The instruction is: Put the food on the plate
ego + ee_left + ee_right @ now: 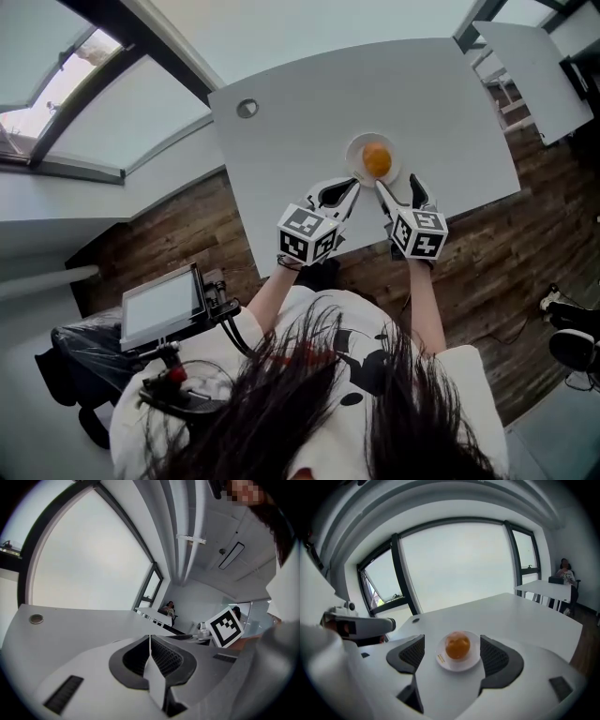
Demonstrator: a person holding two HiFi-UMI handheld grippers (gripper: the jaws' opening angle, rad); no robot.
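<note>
The white desk (309, 103) fills the upper middle of the head view, with wood floor around it. It is bare except for a round cable hole (247, 108) at about 10 o'clock from the plate, well apart from it. The person's arms reach up from 6 o'clock towards the desk's near edge, one tool in each hand.

The left tool (354, 185) points at the plate from about 7 o'clock. Its own view shows the jaws pressed together with nothing between them, so it is closed and empty. The right tool (398, 185) sits at about 5 o'clock of the plate. Its jaws stand wide apart and hold nothing. In its view the plate shows in the gap between them but farther out, beyond the tips. Its nearer fingertip comes just beside the plate's rim, and I cannot tell whether they touch.

The small white plate (353, 150) lies close to the desk's near edge. The food (377, 160), a round orange piece, rests on its middle.

By my reading the task is as good as done. The food is on the plate, neither tool grips it, and no other food shows. What seems left is only to take the tools away without nudging the plate.
</note>
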